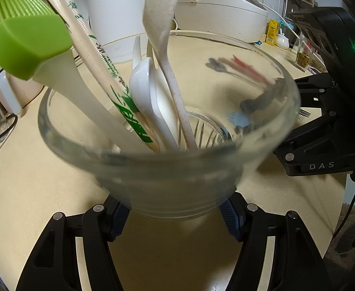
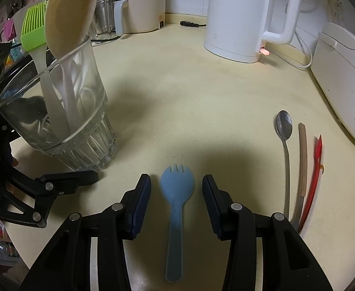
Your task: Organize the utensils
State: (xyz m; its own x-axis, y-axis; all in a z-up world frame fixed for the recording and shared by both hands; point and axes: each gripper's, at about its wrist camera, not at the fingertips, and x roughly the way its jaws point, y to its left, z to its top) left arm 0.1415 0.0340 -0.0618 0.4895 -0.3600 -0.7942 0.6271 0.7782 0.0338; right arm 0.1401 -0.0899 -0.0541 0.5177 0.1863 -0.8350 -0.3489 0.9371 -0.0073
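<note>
My left gripper [image 1: 175, 215] is shut on the lower wall of a clear glass tumbler [image 1: 167, 184], one blue pad on each side. The tumbler [image 2: 63, 111] leans toward that gripper and holds a green silicone brush [image 1: 29, 46], paper-wrapped chopsticks [image 1: 99, 55], a white ceramic spoon [image 1: 143, 84] and a speckled beige spoon [image 1: 162, 24]. My right gripper [image 2: 177, 191] stands open low over the counter. A blue plastic spork [image 2: 175, 230] lies flat between its fingers, tines pointing away, with a gap to each pad. Right of it lie a metal spoon [image 2: 284, 126], a wooden-handled utensil [image 2: 303, 160] and a red utensil [image 2: 315, 169].
A white kettle [image 2: 245, 17] stands at the back of the cream counter [image 2: 189, 97], with its cord trailing right. A white rice cooker [image 2: 347, 80] fills the right side. A pale appliance [image 2: 141, 7] and glass jars [image 2: 103, 14] stand at the back left.
</note>
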